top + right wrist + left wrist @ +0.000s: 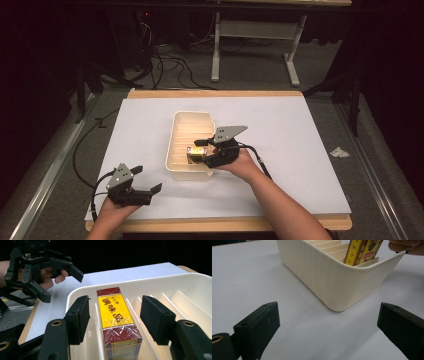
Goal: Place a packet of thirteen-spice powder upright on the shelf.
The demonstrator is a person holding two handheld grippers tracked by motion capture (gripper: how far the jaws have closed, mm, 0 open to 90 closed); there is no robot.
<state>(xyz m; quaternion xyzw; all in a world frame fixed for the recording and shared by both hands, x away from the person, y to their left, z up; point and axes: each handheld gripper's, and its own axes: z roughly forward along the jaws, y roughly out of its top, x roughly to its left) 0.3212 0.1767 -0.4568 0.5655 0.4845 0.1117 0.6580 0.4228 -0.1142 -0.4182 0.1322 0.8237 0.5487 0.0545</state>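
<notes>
Right gripper view is giving me the clearest look: the right gripper [113, 315] is hovering over the near end of the cream ribbed plastic bin [175, 280], its jaws standing partly apart on either side of the red-and-yellow wrapped rectangular box [116, 320], with a clear gap on each side so neither pad is pressing it. The box is sitting upright in one of the bin's slots, between thin dividers, close to the near wall. I am holding nothing in that gripper.

In the high view I am seeing the bin resting near the middle of the white sheet-covered table [300, 130], with my right hand [245, 165] at its near right corner. The left gripper [150, 187] is waiting well apart, near the table's front left edge, jaws standing wide and empty, pointing toward the bin's rounded corner.
</notes>
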